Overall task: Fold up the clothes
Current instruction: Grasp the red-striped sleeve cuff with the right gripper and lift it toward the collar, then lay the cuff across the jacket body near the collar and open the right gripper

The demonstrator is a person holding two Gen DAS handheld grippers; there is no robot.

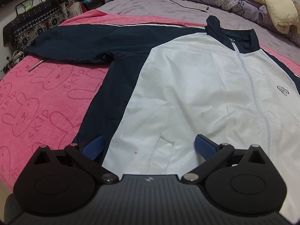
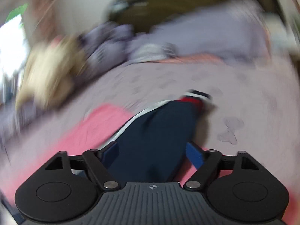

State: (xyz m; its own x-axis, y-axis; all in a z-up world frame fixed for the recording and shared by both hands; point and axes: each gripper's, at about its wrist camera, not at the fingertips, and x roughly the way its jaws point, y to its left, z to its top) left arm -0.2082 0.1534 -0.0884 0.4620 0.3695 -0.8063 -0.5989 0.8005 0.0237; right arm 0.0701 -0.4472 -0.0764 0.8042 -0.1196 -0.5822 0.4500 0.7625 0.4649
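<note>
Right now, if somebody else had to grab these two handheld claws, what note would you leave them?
Left gripper: jaws open, low over the jacket hem, holding nothing.
Right gripper: jaws open, either side of the navy sleeve; that view is blurred, so contact is unclear.
Jacket lies flat, zipped, front up on the pink blanket; the other sleeve is spread outward.
Done: laid out. Left: fold sleeves in, then the body.

Black tool (image 1: 149, 146), blue pads (image 1: 204, 146), silver pivots.
</note>
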